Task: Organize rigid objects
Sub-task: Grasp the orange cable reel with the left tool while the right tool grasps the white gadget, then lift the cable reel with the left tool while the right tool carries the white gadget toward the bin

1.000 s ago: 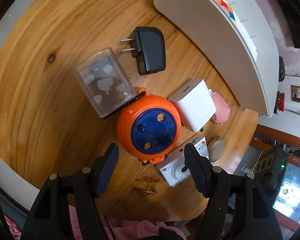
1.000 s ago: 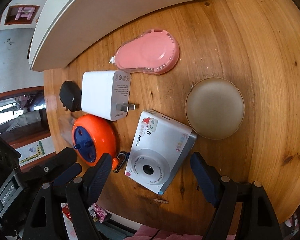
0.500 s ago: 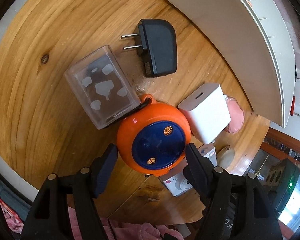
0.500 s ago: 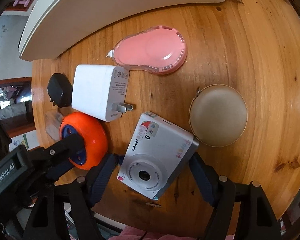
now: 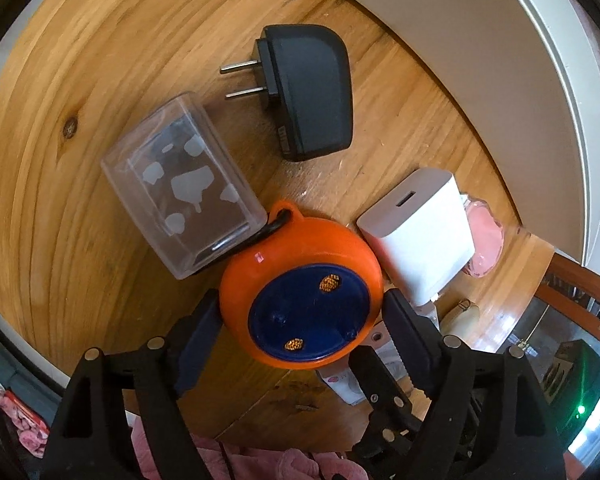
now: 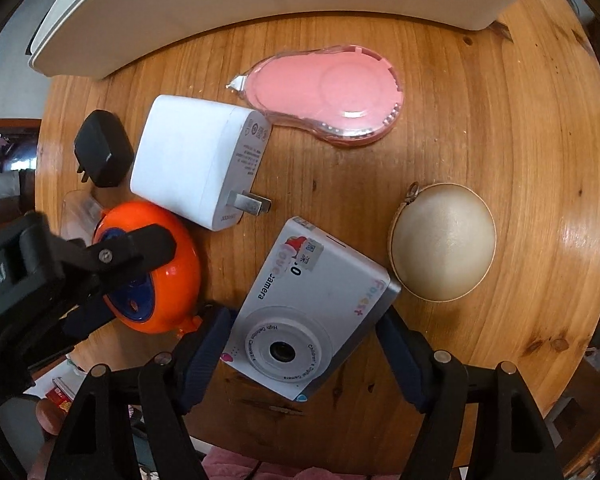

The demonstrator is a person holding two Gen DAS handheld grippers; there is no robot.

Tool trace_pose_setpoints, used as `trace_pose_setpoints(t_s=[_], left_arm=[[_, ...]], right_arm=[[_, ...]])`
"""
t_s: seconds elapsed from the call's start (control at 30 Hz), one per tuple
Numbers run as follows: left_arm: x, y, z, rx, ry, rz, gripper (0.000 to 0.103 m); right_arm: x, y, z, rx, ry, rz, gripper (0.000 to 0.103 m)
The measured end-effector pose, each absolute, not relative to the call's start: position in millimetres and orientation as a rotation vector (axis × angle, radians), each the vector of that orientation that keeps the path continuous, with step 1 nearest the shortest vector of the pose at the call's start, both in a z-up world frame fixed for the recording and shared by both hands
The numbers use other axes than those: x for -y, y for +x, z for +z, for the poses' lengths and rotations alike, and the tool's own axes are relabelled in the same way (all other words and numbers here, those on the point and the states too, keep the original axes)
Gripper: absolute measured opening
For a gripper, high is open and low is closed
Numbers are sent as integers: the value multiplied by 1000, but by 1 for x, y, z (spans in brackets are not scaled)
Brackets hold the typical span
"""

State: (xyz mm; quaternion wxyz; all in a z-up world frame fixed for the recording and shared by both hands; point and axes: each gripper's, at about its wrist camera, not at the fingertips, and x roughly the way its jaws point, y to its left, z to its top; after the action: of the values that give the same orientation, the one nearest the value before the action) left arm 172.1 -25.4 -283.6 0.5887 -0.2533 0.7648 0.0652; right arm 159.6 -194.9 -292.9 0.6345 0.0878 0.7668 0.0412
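Note:
On the round wooden table (image 5: 80, 120) lies an orange round toy with a blue face (image 5: 300, 280). My left gripper (image 5: 302, 300) is over it, jaws opening, one finger on each side and close to its rim. A white children's camera (image 6: 312, 300) lies lens up between the fingers of my right gripper (image 6: 300, 318). Those jaws are closing, the pads right at the camera's ends. I cannot see a firm press on either object. The orange toy (image 6: 168, 264) also shows in the right wrist view, half covered by the left gripper's black frame.
A clear plastic box (image 5: 180, 184), black plug adapter (image 5: 308, 92) and white charger (image 5: 420, 232) crowd around the toy. A pink tape dispenser (image 6: 328, 96) and beige round case (image 6: 444, 240) lie beyond the camera. A white curved bin (image 6: 220, 0) stands at the back.
The left gripper came down over the orange toy and its jaws widened to flank it. The right gripper slid over the camera and narrowed. The left gripper entered the right wrist view.

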Motion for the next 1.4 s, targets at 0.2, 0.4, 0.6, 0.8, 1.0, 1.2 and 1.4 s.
trace_pose_setpoints(t_s=[0.2,0.4,0.6,0.8,1.0,1.2,1.4], left_arm=[[31,182,-293,-1806,-578,160,84],[30,190,-302,-1830,-561,144,84],[29,200,-306,-1848,-562,137,83],[27,201,-305,-1857,-537,112,83],[27,198,-304,-1865,-533,106,83],[25,186,-303,-1874,-530,104,83],[15,170,-303,-1888,-577,123,83]], right_arm=[[189,164,-290,-1759,150,83,76],[172,166,-290,-1769,78,64,76],[164,169,-290,-1777,67,56,75],[167,169,-293,-1776,74,66,70],[175,165,-294,-1784,118,75,67],[181,160,-298,-1799,134,90,66],[187,151,-301,-1821,152,103,66]])
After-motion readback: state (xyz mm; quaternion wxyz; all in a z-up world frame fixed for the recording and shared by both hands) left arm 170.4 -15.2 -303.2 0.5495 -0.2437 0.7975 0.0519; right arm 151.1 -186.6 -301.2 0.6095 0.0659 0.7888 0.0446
